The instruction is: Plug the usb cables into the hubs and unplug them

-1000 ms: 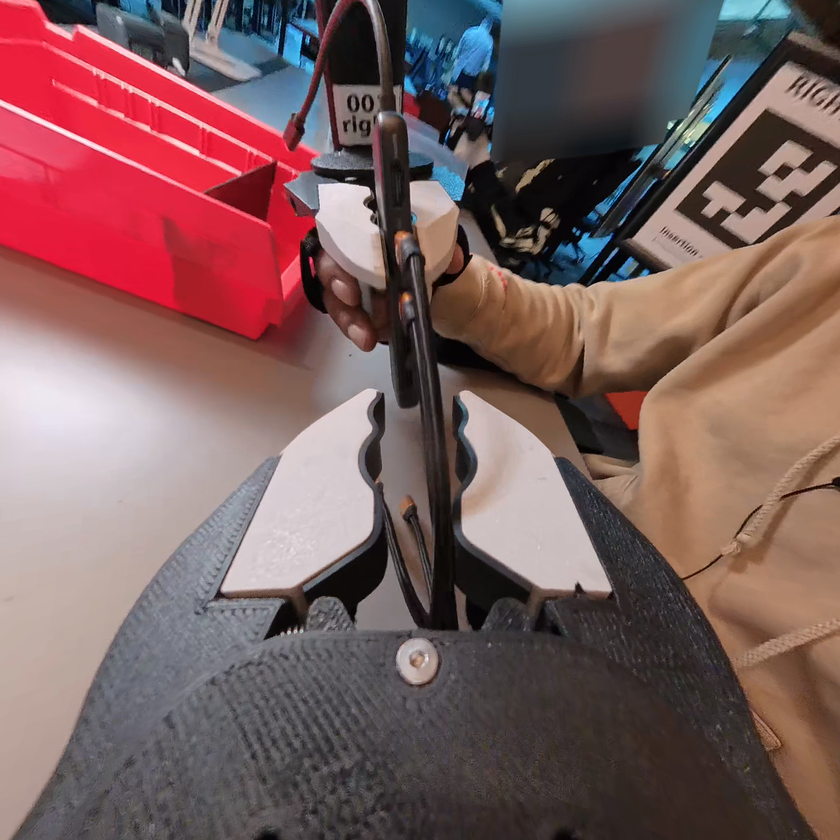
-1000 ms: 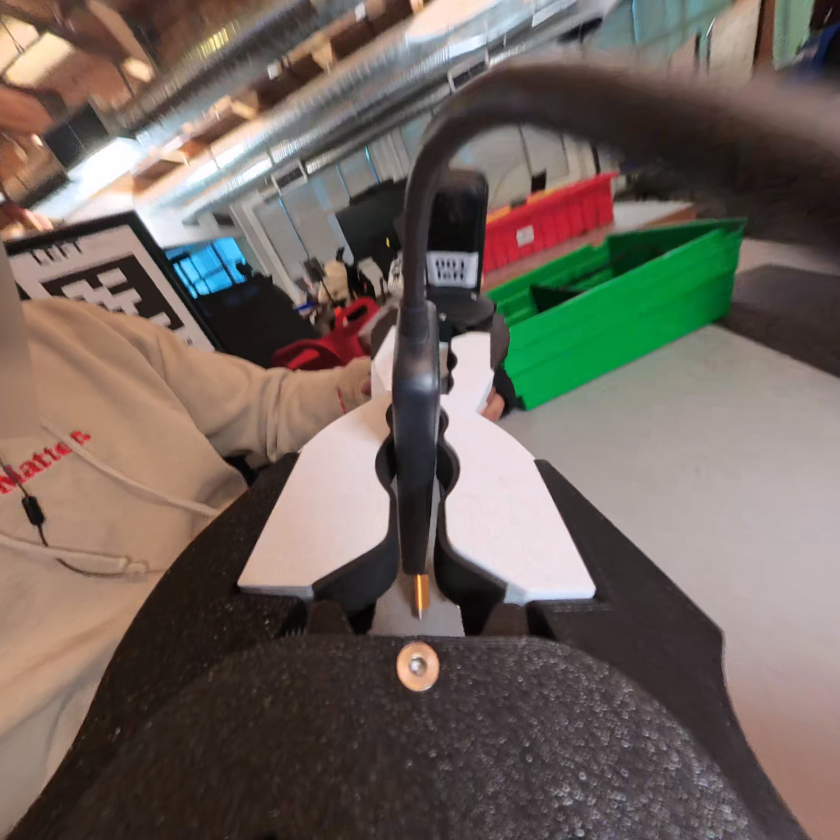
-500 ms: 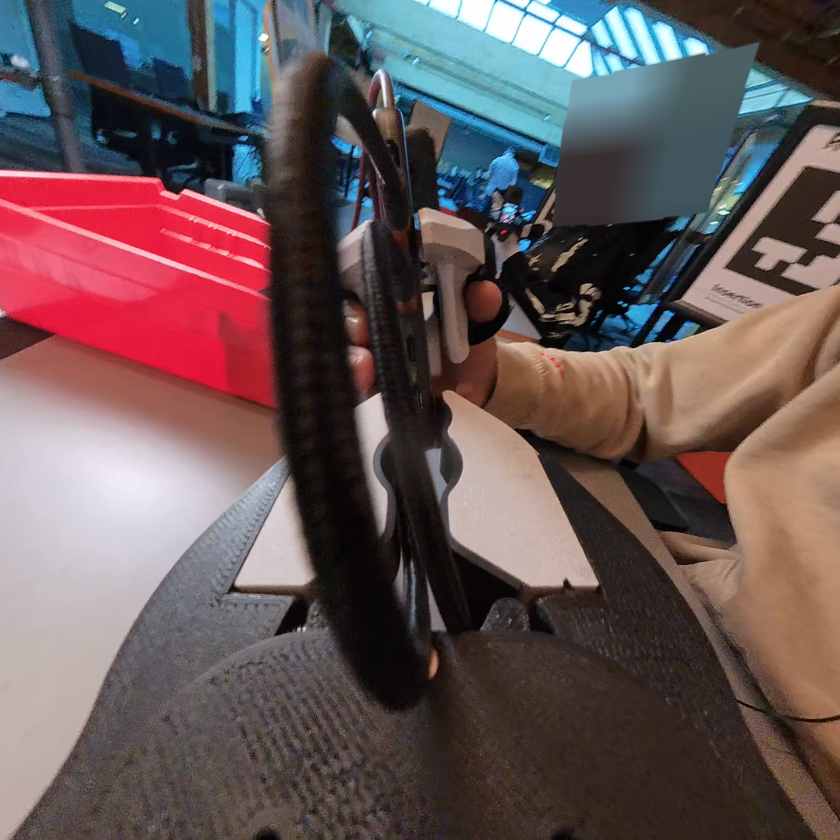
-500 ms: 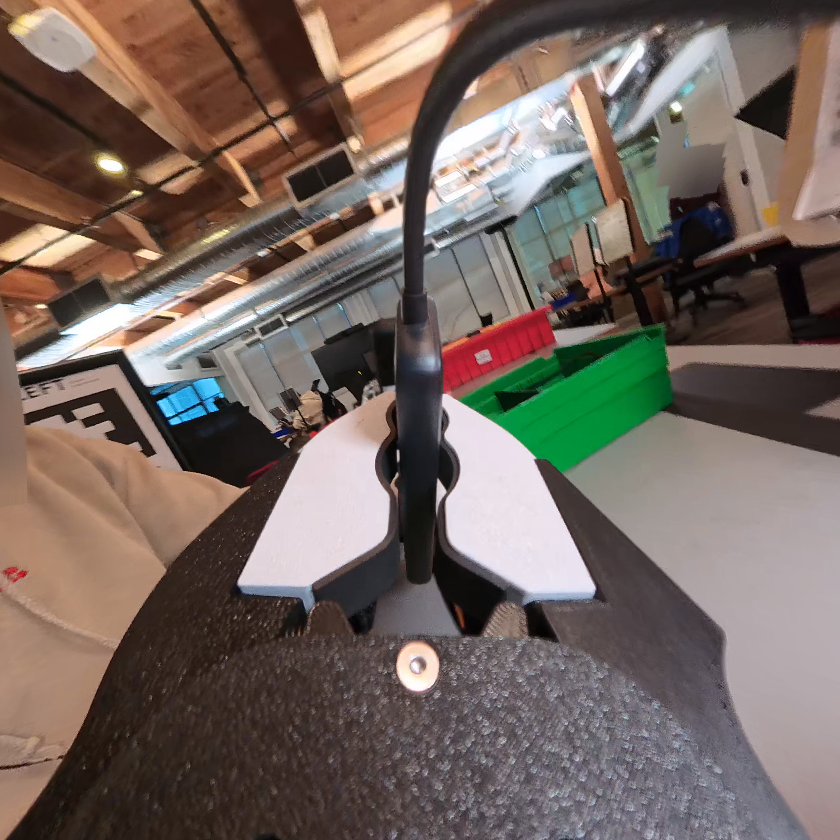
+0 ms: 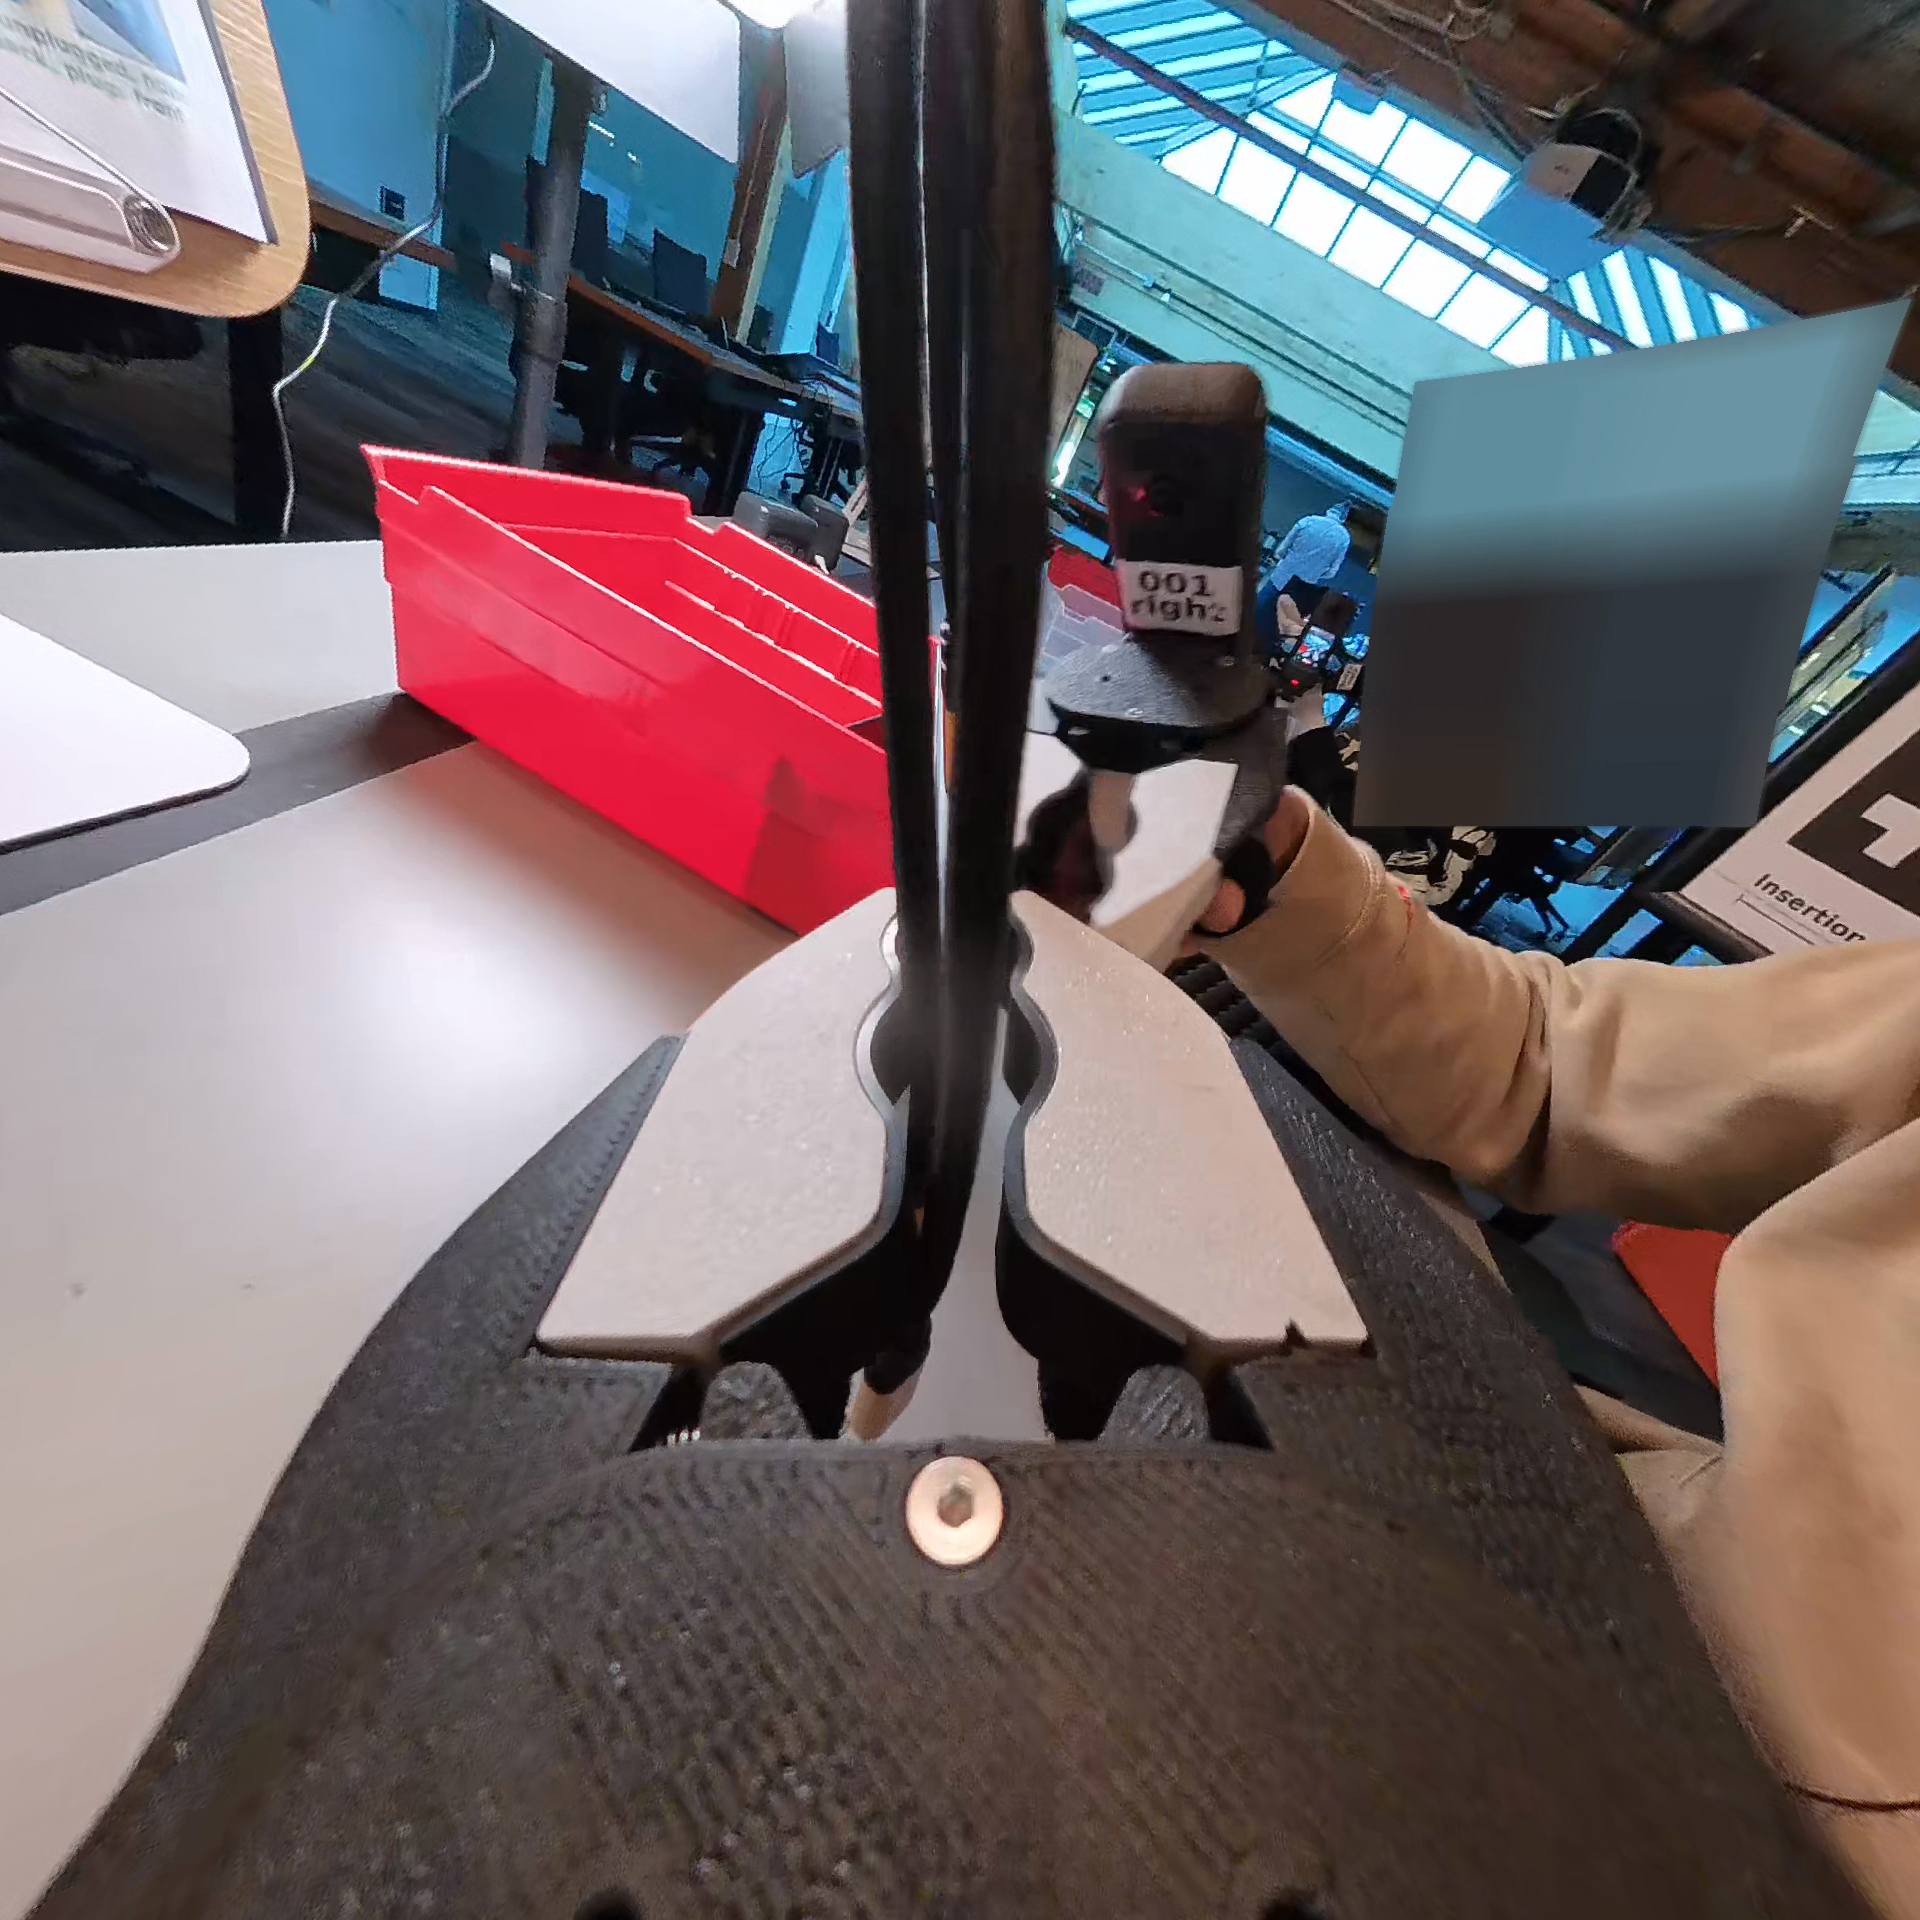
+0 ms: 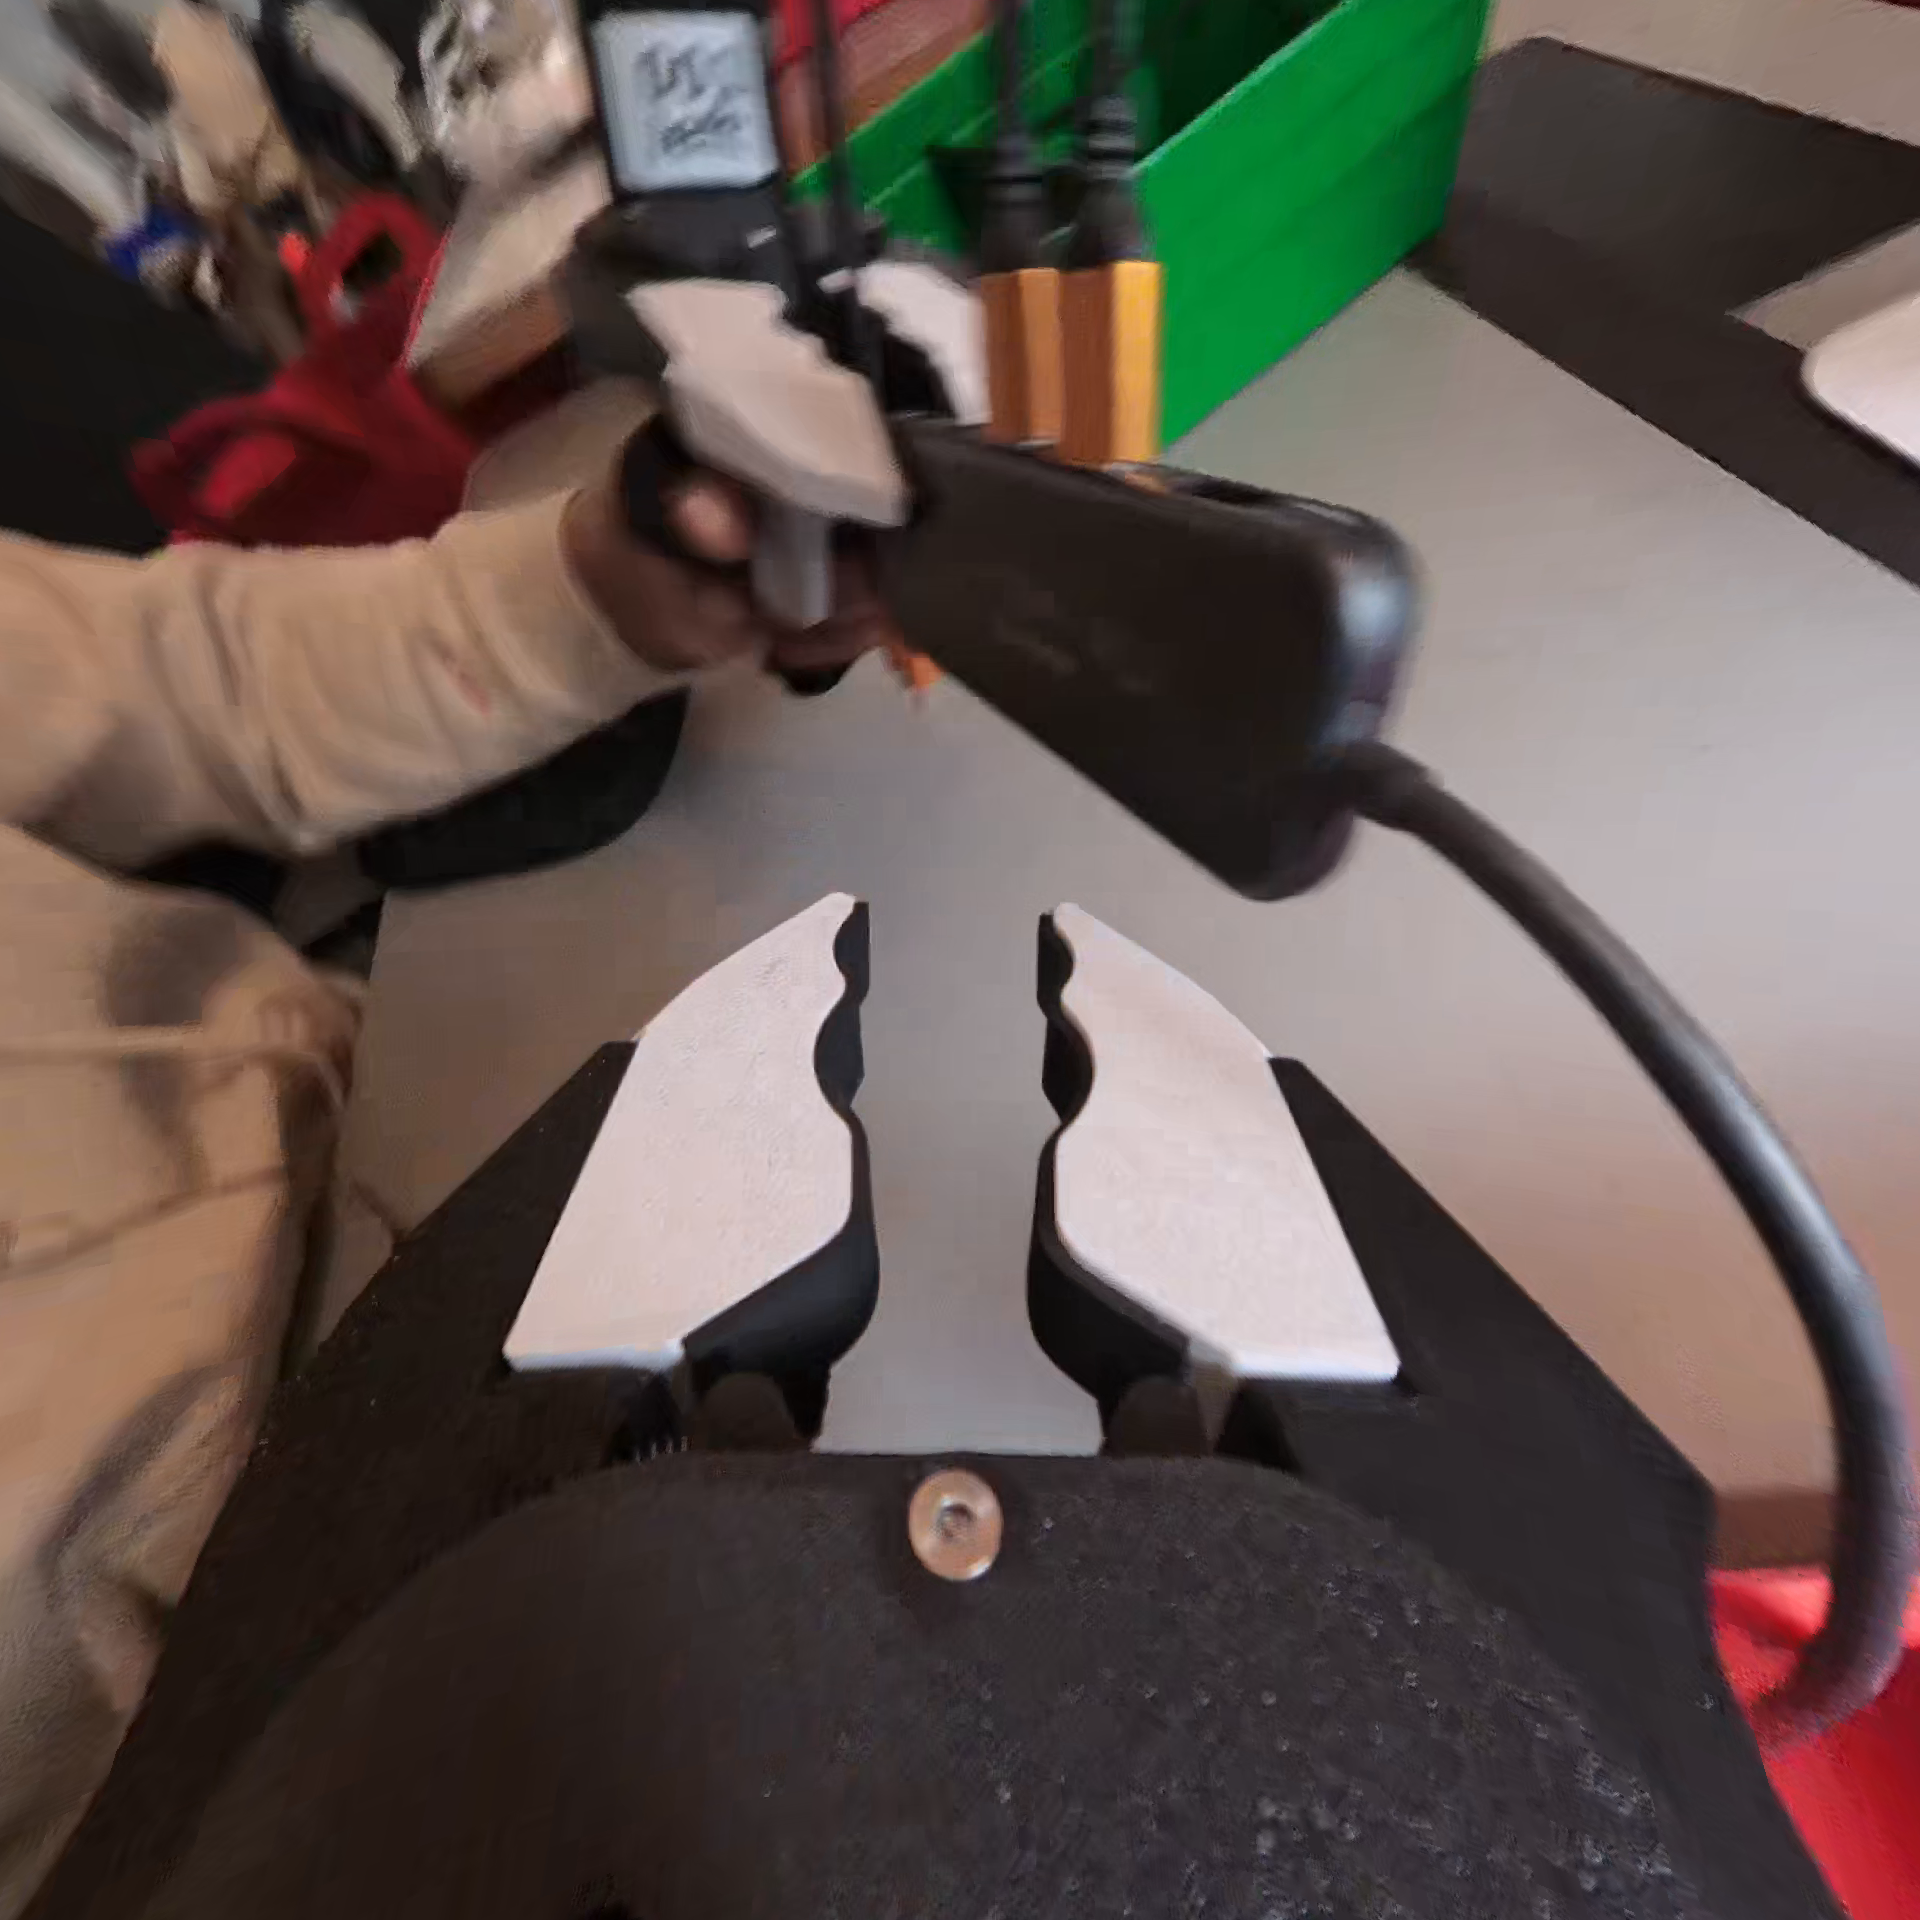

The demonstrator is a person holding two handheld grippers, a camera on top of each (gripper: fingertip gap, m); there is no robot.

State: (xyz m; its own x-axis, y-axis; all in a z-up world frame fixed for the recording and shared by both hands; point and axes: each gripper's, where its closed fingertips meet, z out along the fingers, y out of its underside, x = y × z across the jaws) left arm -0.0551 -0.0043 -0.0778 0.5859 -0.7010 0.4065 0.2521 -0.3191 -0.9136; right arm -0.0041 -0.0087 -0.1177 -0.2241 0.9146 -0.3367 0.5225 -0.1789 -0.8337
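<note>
Grey tabletop (image 6: 1558, 582) below: your left gripper (image 5: 951, 971) is clamped on the black hub (image 6: 1132, 644) carrying two gold-collared usb cables (image 6: 1070, 353); your right gripper (image 6: 951, 925) gapes empty. Unplugging remains.

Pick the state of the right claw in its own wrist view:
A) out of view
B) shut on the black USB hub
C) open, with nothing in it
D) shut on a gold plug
C: the right claw has its fingers apart with only bare table between them. The black USB hub is beyond its tips, untouched, while the left claw is shut on the black cables.
</note>
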